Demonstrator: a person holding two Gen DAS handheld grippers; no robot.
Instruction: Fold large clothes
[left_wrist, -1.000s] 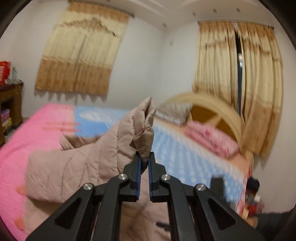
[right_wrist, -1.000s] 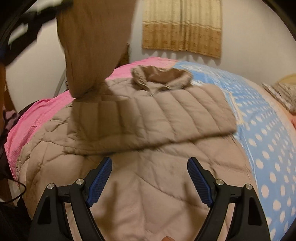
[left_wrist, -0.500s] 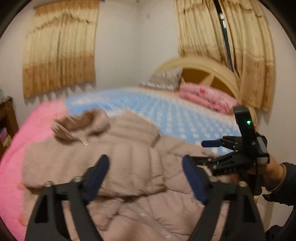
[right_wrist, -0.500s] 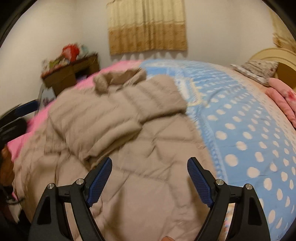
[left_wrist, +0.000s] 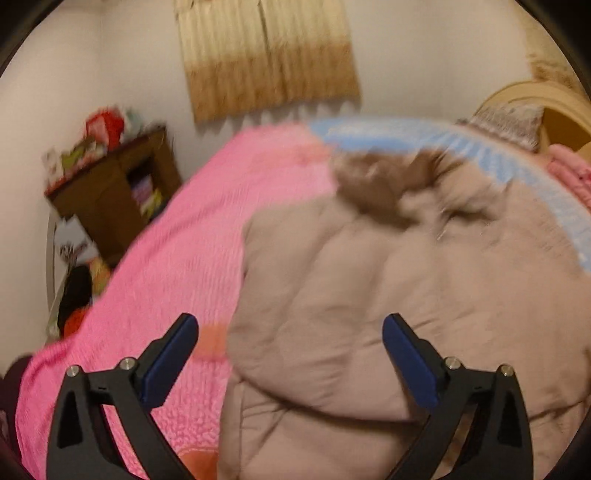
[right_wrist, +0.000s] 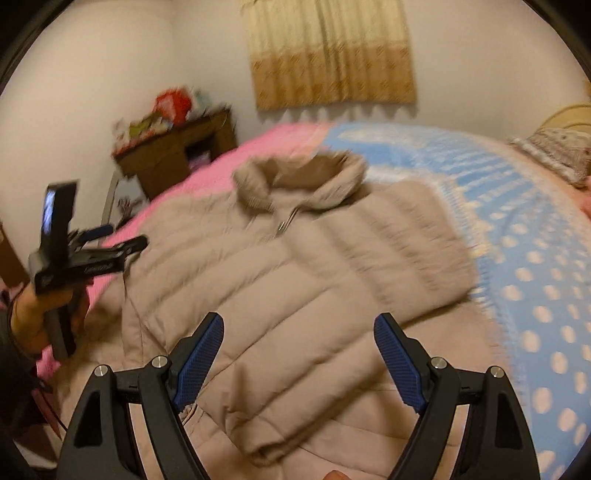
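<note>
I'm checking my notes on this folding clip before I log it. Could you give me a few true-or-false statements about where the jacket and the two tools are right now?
1. The left tool is clamped on a fold of the jacket. False: its jaws stand wide open with nothing between them.
2. The right tool is open and holds nothing. True.
3. The jacket lies on the bed, collar toward the far wall. True.
4. The jacket lies wholly on the blue dotted cover. False: it lies across the pink blanket as well as the blue one.
5. A zipper pull shows just below the collar. True.
</note>
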